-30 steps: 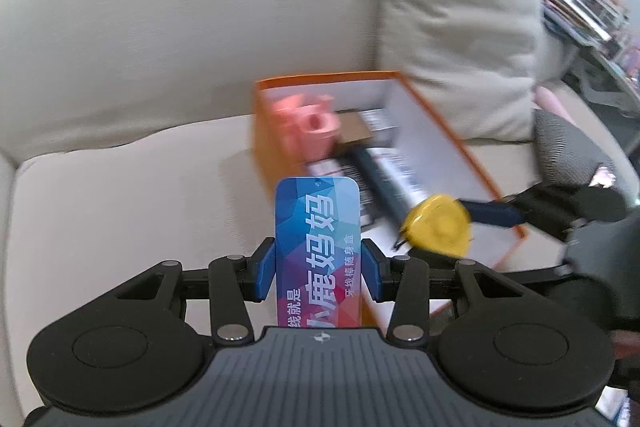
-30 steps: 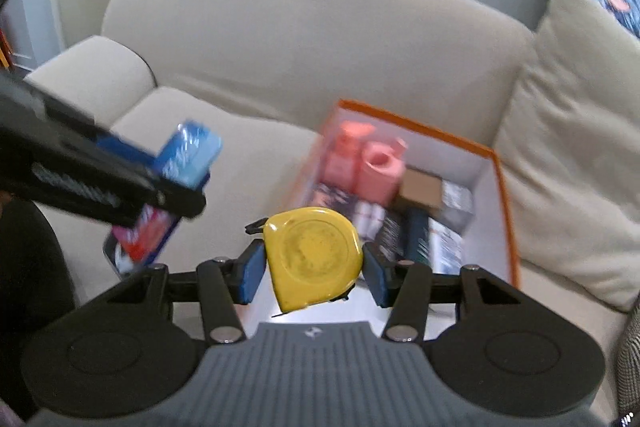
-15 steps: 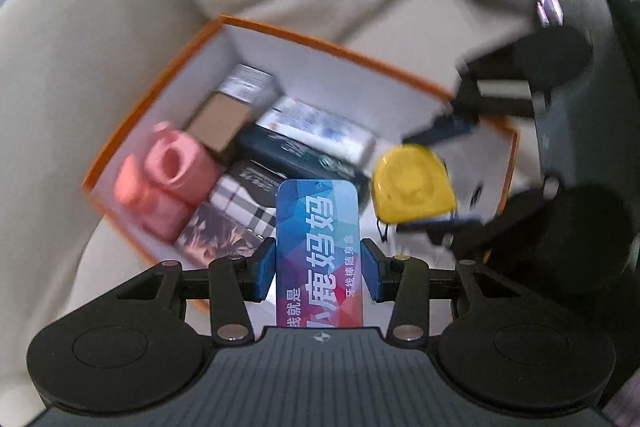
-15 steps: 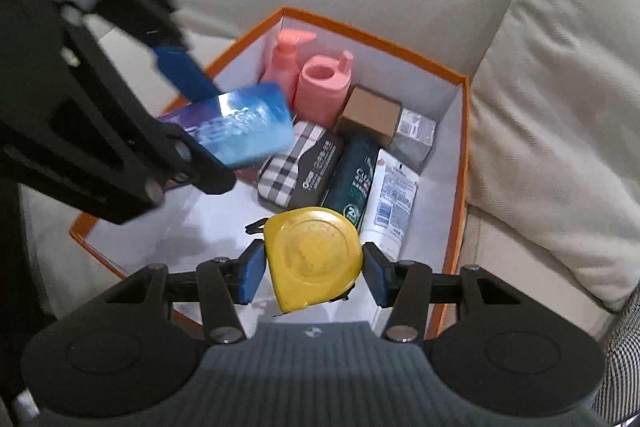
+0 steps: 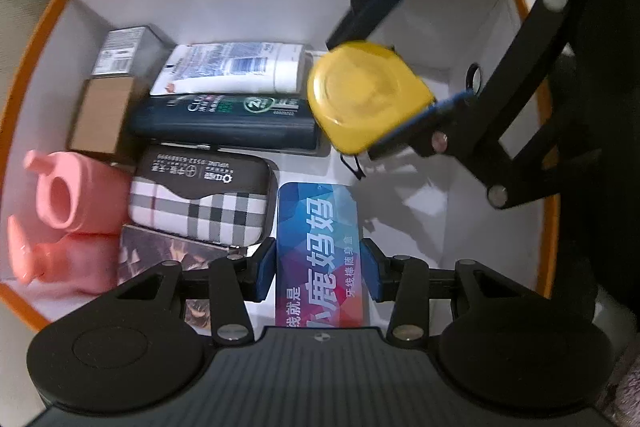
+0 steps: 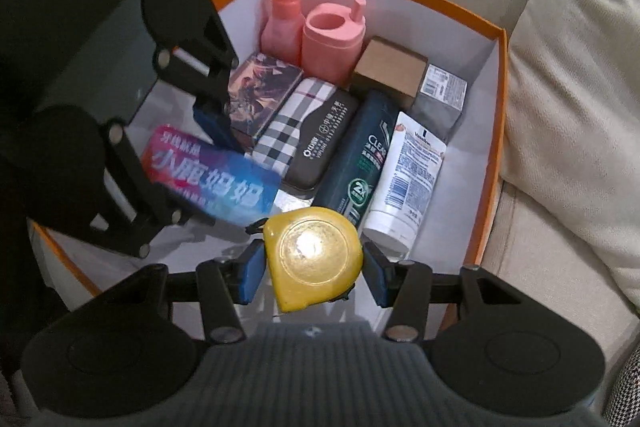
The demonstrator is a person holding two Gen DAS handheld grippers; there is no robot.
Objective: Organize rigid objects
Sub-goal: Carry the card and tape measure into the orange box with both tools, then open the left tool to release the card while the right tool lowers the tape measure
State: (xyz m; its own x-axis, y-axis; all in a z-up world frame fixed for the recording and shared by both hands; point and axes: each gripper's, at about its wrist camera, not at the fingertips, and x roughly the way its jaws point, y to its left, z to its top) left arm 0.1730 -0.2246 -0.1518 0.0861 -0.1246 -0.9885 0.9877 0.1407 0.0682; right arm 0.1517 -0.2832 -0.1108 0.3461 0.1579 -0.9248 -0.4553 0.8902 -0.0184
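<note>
Inside the orange-rimmed white cardboard box (image 5: 48, 39), the left gripper (image 5: 318, 267) clamps a blue printed flat tin (image 5: 316, 251) while the right gripper (image 6: 314, 273) clamps a yellow plastic tape measure (image 6: 314, 257).

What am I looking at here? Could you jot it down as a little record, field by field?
Setting: orange-rimmed box on a beige sofa
Left gripper: clamped on a blue floss-pick box, over the box
Right gripper: clamped on a yellow tape measure
Already inside: two pink bottles, plaid case, dark shampoo bottle, white tube, small cartons
Free space: bare floor near the grippers
</note>
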